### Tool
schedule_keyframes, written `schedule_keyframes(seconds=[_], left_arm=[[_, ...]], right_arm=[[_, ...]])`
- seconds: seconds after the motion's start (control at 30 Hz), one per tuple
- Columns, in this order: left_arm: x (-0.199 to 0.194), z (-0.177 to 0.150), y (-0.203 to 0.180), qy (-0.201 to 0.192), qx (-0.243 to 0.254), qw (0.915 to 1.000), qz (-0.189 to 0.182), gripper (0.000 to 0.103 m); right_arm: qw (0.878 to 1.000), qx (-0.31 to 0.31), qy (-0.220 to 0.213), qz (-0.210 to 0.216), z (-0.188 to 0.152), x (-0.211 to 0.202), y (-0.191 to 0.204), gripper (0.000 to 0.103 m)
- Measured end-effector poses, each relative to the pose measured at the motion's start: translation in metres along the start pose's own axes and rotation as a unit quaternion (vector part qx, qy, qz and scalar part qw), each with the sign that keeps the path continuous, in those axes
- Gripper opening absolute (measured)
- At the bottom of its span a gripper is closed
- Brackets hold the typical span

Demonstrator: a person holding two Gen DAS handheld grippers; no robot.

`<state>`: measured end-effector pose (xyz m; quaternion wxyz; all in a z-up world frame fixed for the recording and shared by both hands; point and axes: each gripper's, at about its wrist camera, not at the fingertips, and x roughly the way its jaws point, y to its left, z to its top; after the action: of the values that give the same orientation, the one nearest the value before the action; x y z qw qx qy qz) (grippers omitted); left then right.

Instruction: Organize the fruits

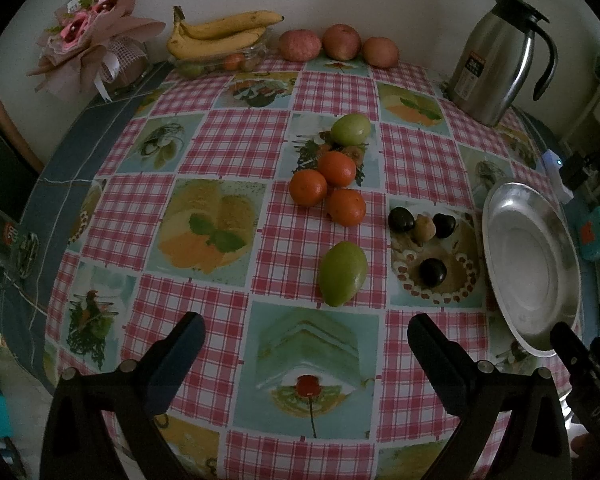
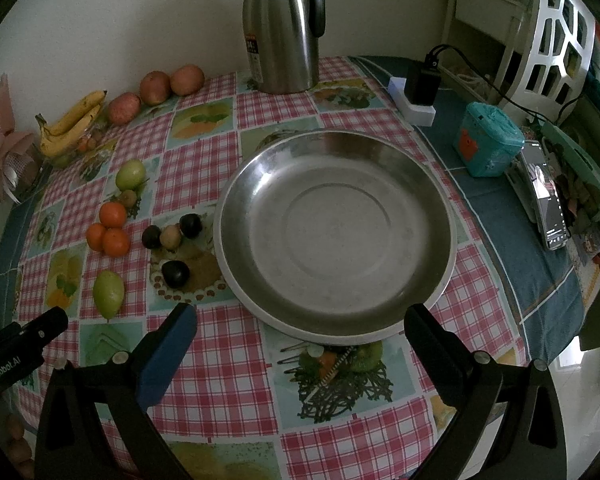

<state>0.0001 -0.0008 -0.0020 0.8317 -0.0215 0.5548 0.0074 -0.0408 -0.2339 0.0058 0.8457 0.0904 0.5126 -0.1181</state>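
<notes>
Loose fruit lies on the checked tablecloth: three oranges (image 1: 326,186), a near green fruit (image 1: 342,273), a far green fruit (image 1: 350,129), three dark plums (image 1: 401,219) and a small brown fruit (image 1: 425,229). The same fruits show left of the empty steel dish (image 2: 336,232) in the right wrist view, such as the oranges (image 2: 110,234) and the near green fruit (image 2: 108,294). The dish (image 1: 532,264) is at the right in the left wrist view. My left gripper (image 1: 306,340) is open and empty, short of the near green fruit. My right gripper (image 2: 300,324) is open and empty at the dish's near rim.
Bananas (image 1: 220,34) and three apples (image 1: 340,44) line the back wall. A steel thermos jug (image 2: 284,28) stands behind the dish. A bouquet (image 1: 88,40) is back left. A teal box (image 2: 488,144), a charger (image 2: 420,88) and a phone (image 2: 548,200) lie right of the dish.
</notes>
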Motion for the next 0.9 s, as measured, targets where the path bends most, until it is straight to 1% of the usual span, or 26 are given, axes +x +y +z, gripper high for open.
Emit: schedule_keyframes(seconds=[0.1,0.17,0.23,0.3,0.37,0.43,0.6,0.7,0.77,0.9], left_arm=[[-0.002,0.003,0.003,-0.01,-0.009,0.9999,-0.004,0.103],[-0.006,0.006,0.007,-0.027,-0.02,0.9994,-0.006,0.103],[-0.009,0.011,0.012,-0.046,-0.032,0.9984,-0.003,0.103],[-0.01,0.016,0.017,-0.064,-0.043,0.997,0.004,0.103],[-0.009,0.02,0.021,-0.076,-0.052,0.9957,0.005,0.103],[-0.007,0.025,0.027,-0.08,-0.064,0.9947,0.006,0.103],[0.004,0.035,0.039,-0.069,-0.101,0.9923,-0.019,0.103],[0.016,0.04,0.041,-0.05,-0.117,0.9917,-0.018,0.103],[0.021,0.043,0.043,-0.041,-0.128,0.9908,-0.018,0.103],[0.03,0.049,0.042,-0.028,-0.139,0.9898,-0.014,0.103]], right_arm=[[1.0,-0.001,0.001,0.001,0.0,0.001,0.0,0.103],[1.0,-0.008,0.001,0.007,-0.001,0.001,0.003,0.103],[1.0,-0.021,-0.005,0.02,-0.002,0.0,0.01,0.103],[0.998,-0.026,-0.015,0.051,0.001,-0.005,0.019,0.103],[0.997,-0.027,-0.017,0.071,0.008,-0.003,0.024,0.103],[0.996,-0.032,-0.024,0.085,0.013,-0.004,0.034,0.103],[0.995,-0.033,-0.032,0.092,0.029,-0.002,0.055,0.103],[0.995,-0.033,-0.029,0.089,0.037,0.006,0.066,0.103],[0.996,-0.032,-0.023,0.086,0.042,0.014,0.071,0.103],[0.996,-0.023,0.01,0.082,0.049,0.035,0.078,0.103]])
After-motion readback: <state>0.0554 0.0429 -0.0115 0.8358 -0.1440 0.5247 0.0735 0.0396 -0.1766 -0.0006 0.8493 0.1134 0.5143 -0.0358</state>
